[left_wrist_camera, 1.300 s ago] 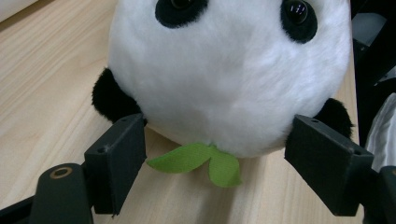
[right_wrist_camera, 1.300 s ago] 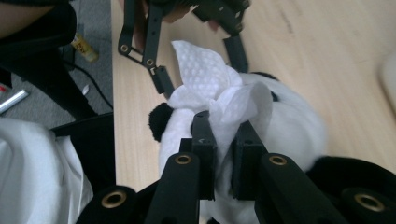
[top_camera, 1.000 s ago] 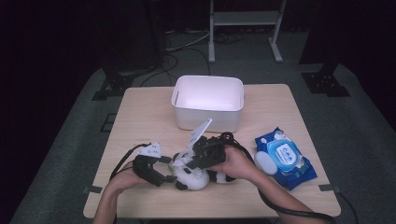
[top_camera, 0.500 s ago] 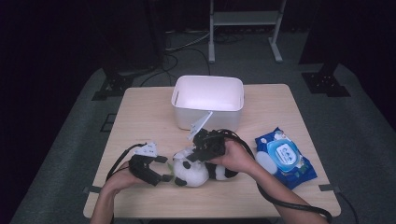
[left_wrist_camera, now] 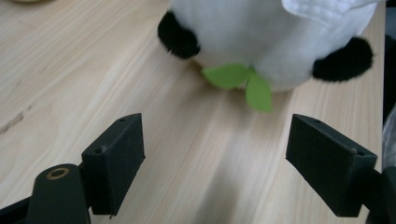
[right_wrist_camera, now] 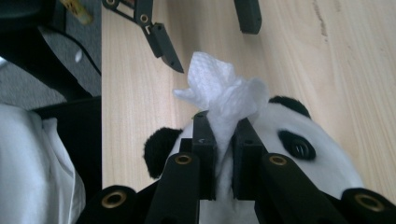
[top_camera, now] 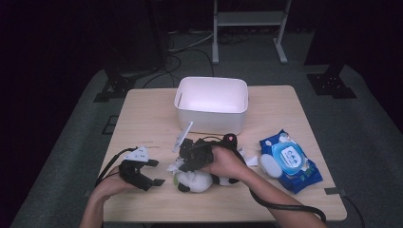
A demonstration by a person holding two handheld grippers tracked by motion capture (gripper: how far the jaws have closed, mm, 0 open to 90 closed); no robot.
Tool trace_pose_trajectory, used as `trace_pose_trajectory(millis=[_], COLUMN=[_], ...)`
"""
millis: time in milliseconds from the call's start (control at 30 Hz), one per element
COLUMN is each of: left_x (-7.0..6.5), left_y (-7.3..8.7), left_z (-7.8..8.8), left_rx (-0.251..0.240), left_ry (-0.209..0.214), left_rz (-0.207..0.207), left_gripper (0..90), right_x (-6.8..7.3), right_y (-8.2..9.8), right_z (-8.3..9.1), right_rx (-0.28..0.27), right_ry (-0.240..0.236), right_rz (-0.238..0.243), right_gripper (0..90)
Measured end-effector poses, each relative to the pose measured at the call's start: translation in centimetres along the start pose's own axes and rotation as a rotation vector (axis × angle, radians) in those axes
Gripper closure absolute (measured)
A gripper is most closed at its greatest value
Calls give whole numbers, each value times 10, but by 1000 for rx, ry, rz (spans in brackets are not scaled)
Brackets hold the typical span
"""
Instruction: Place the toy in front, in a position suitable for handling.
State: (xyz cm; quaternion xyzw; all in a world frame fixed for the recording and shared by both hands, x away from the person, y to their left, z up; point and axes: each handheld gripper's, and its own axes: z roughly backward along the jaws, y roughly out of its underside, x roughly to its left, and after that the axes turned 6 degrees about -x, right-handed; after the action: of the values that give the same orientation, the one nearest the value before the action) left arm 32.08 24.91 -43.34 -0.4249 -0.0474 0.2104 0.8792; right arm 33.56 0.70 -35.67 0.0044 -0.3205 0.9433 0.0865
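A black-and-white panda plush (top_camera: 192, 181) lies on the wooden table (top_camera: 142, 118) near the front edge. My right gripper (top_camera: 180, 164) hangs over its head, shut on a crumpled white wipe (top_camera: 173, 167). In the right gripper view the wipe (right_wrist_camera: 219, 88) sticks up between the jaws of my right gripper (right_wrist_camera: 226, 128), against the panda's face (right_wrist_camera: 303, 154). My left gripper (top_camera: 157, 172) rests on the table left of the panda, open, its jaws just widened a little, nothing between them. In its own view the left gripper (left_wrist_camera: 222, 158) faces the panda (left_wrist_camera: 280, 42) and a green leaf (left_wrist_camera: 238, 79).
A white plastic bin (top_camera: 211, 102) stands behind the panda at mid-table. A blue pack of wet wipes (top_camera: 290, 161) lies at the right. A stand's legs (top_camera: 247, 28) rise beyond the table. The left gripper (right_wrist_camera: 210, 42) shows far off in the right gripper view.
My left gripper has pulled away to the left of the panda. The right hand has shifted a little left over the panda's head with the wipe still held.
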Motion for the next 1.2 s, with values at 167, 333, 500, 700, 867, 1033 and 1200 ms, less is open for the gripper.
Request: trace_pose_trajectory(millis=[167,333,500,700,867,1033,1200], left_x=[0,-2,-1,-1,-2,-3,-4], left_y=[4,5,8,9,8,6,5], left_z=[8,11,13,14,12,10,8], left_rx=[-24,-29,-29,-22,-22,-26,-22], left_ry=[-11,-20,-29,-29,-26,-21,-16], left_rz=[11,9,20,18,14,13,6], left_gripper=[180,177,177,177,177,170,170], right_x=[4,2,7,15,19,8,-11], right_y=[-15,-19,-11,3,7,-4,-15], right_z=[-16,-19,-8,5,10,14,11], right_rx=[55,62,46,37,44,28,34], right_ry=[-9,-17,-15,-9,-8,5,13], right_rz=[37,35,35,30,32,31,20], right_gripper=[817,816,816,816,816,816,816])
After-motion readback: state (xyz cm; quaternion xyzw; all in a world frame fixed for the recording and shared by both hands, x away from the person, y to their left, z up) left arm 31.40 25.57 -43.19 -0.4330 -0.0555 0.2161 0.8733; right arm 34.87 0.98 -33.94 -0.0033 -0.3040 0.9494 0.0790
